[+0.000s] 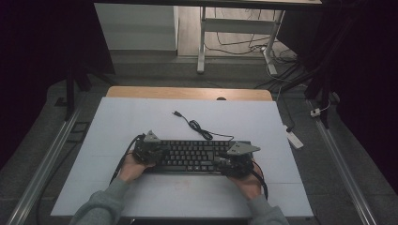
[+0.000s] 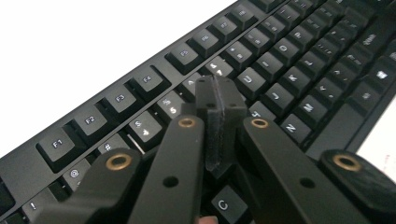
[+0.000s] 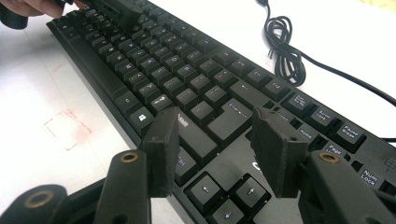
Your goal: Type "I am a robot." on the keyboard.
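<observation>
A black keyboard (image 1: 195,156) lies across the middle of the white table top, with its black cable (image 1: 197,125) coiled behind it. My left gripper (image 1: 149,151) hangs over the keyboard's left end. In the left gripper view my left gripper (image 2: 220,105) is shut, pads pressed together just above the letter keys (image 2: 275,70). My right gripper (image 1: 234,160) is over the keyboard's right end. In the right gripper view my right gripper (image 3: 219,149) stands open above the arrow keys (image 3: 226,191) and the right shift area, with nothing between the pads.
The white sheet (image 1: 141,117) covers a wooden table (image 1: 187,93). The loose cable coil (image 3: 282,51) lies on the sheet behind the keyboard (image 3: 196,88). A faint red square mark (image 3: 65,128) is on the sheet in front. Desk legs and floor cables stand beyond the table.
</observation>
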The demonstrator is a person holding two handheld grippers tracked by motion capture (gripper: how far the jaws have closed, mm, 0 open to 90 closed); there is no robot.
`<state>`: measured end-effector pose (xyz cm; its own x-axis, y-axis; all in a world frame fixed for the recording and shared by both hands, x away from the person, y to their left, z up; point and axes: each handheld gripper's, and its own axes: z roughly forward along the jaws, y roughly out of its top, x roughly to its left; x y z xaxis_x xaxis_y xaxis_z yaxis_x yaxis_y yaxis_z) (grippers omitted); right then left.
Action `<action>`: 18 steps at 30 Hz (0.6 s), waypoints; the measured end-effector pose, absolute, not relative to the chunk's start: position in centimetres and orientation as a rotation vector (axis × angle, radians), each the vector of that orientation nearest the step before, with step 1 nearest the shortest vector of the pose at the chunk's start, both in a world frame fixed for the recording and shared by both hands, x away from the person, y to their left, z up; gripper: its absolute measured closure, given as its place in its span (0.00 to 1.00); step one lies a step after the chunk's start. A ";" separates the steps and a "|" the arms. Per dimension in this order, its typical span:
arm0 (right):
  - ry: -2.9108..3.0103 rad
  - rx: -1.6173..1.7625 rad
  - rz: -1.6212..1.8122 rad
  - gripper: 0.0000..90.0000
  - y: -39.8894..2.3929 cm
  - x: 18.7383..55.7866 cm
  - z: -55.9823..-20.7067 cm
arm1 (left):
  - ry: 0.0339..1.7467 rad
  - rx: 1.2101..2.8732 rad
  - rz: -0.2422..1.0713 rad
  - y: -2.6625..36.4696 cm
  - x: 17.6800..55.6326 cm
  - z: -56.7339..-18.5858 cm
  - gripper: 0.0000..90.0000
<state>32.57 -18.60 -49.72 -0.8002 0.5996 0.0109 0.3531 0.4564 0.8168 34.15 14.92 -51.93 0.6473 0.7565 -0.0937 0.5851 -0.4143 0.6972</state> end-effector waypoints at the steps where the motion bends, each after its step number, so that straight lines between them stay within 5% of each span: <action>1: 2.431 0.816 1.263 0.58 -18.6 32.6 -49.7 | 1.040 2.145 0.305 14.9 34.2 -52.0 0.99; 18: 2.428 0.820 1.272 0.58 -18.6 32.5 -49.6 | 1.038 2.103 0.309 15.1 33.8 -51.4 0.96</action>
